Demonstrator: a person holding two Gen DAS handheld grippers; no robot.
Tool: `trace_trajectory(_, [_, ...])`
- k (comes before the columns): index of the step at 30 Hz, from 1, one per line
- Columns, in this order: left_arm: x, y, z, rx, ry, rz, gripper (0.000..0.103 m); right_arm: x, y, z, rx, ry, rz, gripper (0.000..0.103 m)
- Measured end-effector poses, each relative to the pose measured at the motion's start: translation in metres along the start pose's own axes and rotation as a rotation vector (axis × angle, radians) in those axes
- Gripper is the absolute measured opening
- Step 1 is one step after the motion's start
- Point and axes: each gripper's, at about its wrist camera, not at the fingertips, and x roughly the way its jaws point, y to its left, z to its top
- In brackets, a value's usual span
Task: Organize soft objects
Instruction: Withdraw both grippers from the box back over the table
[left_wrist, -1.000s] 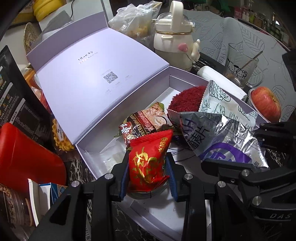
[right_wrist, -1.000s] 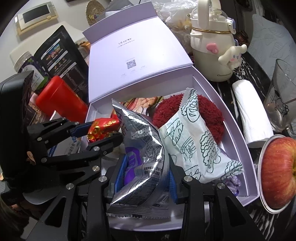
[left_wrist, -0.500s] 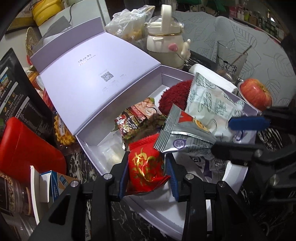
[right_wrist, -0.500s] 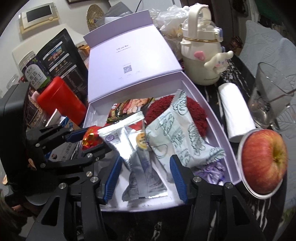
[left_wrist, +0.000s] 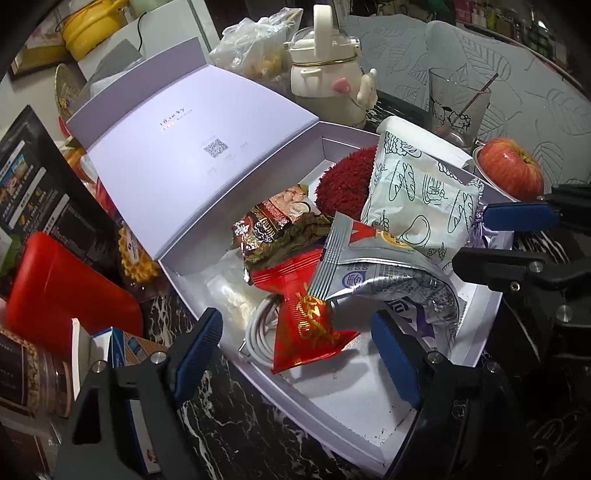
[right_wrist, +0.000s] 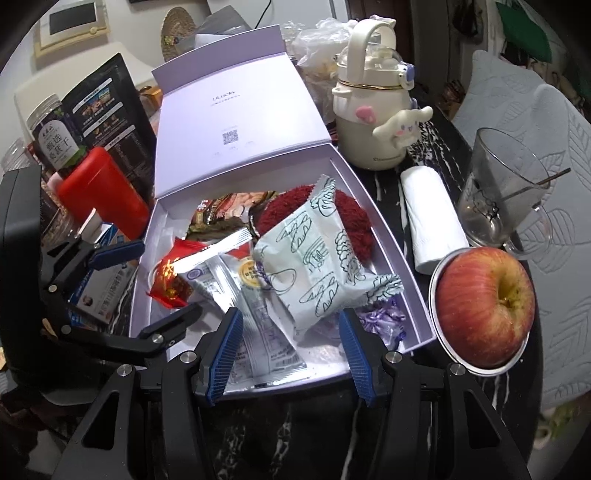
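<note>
1. Serving as the collecting place, the lavender box (left_wrist: 476, 354) sits open on the dark marbled table (left_wrist: 236, 417), lid folded back — room to drop soft things in from above.
2. Leaning on a red fuzzy pad (right_wrist: 351, 221) at the far end, the pale green bread-print packet (right_wrist: 314, 266) — propped rather than flat, likely because the box is filling.
3. Lying slack across the middle, the silver foil packet (left_wrist: 384, 280), partly over the red packet (left_wrist: 306, 328); judged simply let fall there, not arranged.
4. Resting on the box floor by a coiled white cable (left_wrist: 258, 332), that red packet — touched by neither pad now.
5. Hovering over the near edge, the left gripper (left_wrist: 299, 354), fingers spread wide and empty.
6. Hanging over the near wall, the right gripper (right_wrist: 291, 350), fingers parted, nothing pressed between the pads.
7. Compared with a second ago: left fingers then clenched on the red packet, just opened — packet released into the box; right fingers then clamped on the silver packet, since opened, the packet now lying flat.
</note>
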Motion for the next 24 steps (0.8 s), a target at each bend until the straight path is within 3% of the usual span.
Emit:
trace_trajectory(8, [-0.016,0.01,0.003,-0.038,-0.037,-0.004,0.083,-0.011,0.01,0.005,-0.03,-0.034,-0.01,0.054])
trace_trajectory(15, [-0.05,0.028,0.014,-0.085,-0.123,0.0,0.083,-0.043,0.029,0.019,-0.098,-0.135,-0.036,0.054])
trace_trajectory(24, [-0.112,0.042,0.02,-0.115,-0.254,0.032,0.083,-0.099,0.051,0.026,-0.152,-0.277,-0.061,0.065])
